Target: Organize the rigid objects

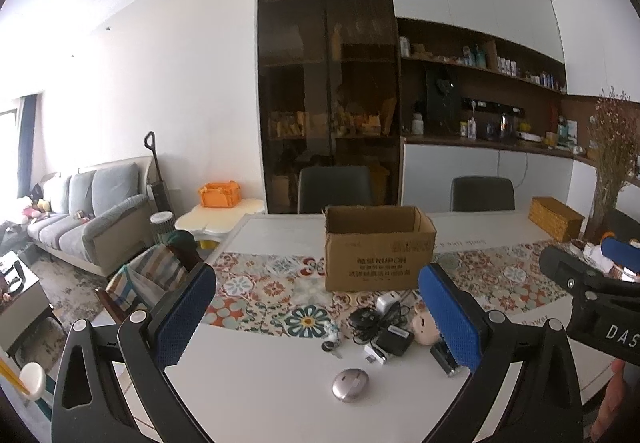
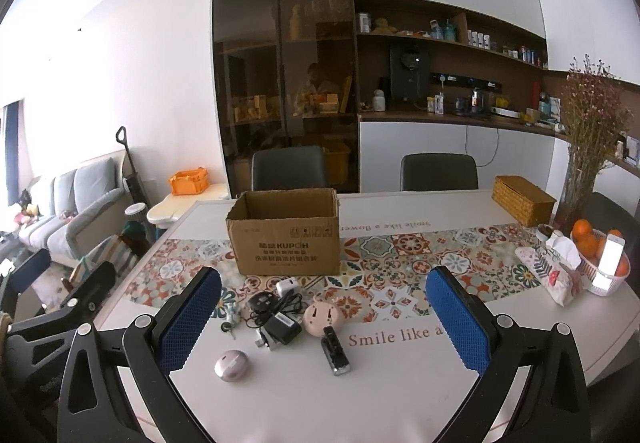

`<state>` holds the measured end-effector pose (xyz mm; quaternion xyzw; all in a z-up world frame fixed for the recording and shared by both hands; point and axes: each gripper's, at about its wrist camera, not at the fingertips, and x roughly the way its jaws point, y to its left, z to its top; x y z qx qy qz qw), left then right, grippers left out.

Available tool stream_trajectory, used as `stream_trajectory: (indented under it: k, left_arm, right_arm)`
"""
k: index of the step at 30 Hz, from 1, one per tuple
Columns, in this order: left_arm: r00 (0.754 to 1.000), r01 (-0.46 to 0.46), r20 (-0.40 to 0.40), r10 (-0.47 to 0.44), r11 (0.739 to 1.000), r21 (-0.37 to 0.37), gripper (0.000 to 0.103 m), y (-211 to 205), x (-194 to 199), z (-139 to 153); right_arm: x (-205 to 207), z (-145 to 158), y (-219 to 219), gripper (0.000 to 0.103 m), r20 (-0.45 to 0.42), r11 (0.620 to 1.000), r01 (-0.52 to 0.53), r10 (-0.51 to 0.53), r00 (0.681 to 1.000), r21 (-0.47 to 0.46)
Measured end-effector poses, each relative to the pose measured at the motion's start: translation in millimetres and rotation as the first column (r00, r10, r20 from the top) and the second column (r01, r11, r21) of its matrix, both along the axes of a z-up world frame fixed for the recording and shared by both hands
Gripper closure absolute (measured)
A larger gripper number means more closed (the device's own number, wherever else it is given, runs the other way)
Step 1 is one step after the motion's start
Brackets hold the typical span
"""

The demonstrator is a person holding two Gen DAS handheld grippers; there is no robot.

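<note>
Cardboard box [image 2: 286,233] sits open at mid-frame on the tabletop [image 2: 400,395]; nothing shows inside it from here. The chargers [image 2: 280,323], round case [image 2: 231,365] and other small items lie in front, unsorted. Left hand-held gripper [image 1: 316,319] and right hand-held gripper [image 2: 324,319] both hang released and empty, so sorting looks unstarted.

Each gripper, left gripper [image 1: 316,317] and right gripper [image 2: 324,319], has black arms with silver screws and blue dimpled pads [image 2: 190,319]; white "DAS" lettering marks one housing.

The tangle of black cables [image 2: 276,309] hides part of a charger, possibly 2; shelf items stay unreadable.
</note>
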<state>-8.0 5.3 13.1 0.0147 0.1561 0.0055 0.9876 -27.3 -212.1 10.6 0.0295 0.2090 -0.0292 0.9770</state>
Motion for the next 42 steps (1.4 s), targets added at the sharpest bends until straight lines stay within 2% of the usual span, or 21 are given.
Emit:
stream_trajectory:
  k: [10,42]
  left_arm:
    - [0.999,-0.031,0.036,0.032,0.999,-0.008,0.000,3.9,-1.5,6.3]
    - [0.999,-0.033,0.027,0.034,0.999,-0.011,0.000,8.2,3.0,4.7]
  right_arm:
    - [1.9,0.4,-1.8,0.000,0.006,1.000,0.016,-0.016,1.000,0.006]
    - [7.6,0.4,-11.7,0.000,0.008,0.999,0.038,-0.038,0.999,0.029]
